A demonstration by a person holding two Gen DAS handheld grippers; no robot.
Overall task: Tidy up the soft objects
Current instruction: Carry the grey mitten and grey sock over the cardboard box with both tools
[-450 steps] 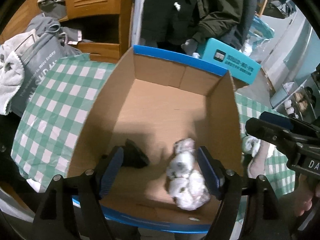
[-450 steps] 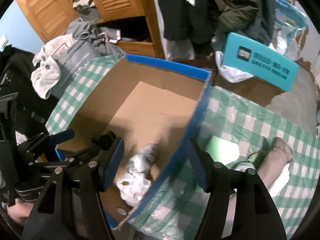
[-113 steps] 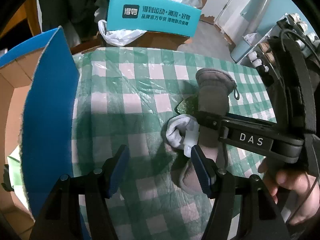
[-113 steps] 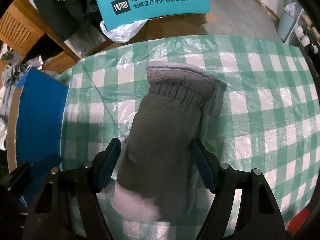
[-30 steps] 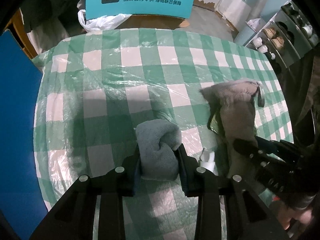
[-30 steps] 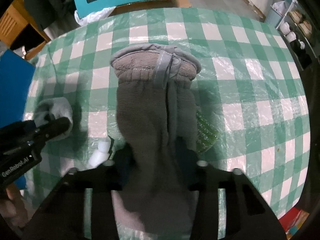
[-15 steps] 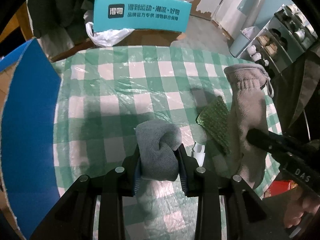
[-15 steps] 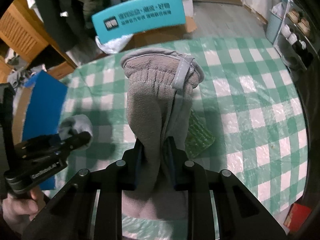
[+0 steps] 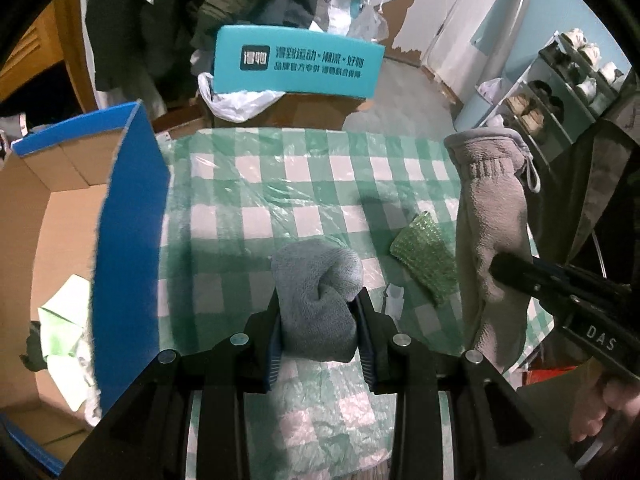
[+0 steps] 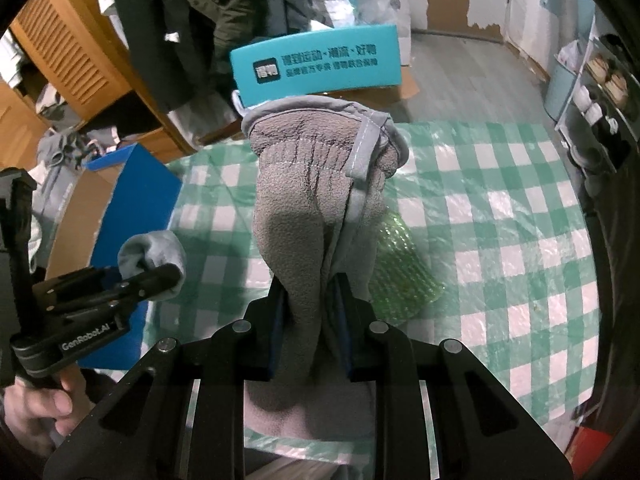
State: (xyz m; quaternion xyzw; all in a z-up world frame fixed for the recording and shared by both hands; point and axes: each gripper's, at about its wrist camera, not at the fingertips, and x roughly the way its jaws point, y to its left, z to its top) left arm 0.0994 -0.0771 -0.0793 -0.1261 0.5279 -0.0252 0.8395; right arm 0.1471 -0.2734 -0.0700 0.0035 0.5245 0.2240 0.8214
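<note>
While gripping glove [image 10: 316, 216] | right tongs [image 9: 500, 266] read "DAS" | left [image 10: 168, 276] "GenRobot.AI"

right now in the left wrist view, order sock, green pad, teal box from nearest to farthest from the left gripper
1. sock, held between the left gripper's pads
2. green pad, lying to the right on the tablecloth
3. teal box, beyond the table's far edge

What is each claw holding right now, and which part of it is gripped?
The left claw grips the rolled grey sock by its lower half. The right claw pinches the long grey fleece glove near its finger end, cuff pointing away.
</note>
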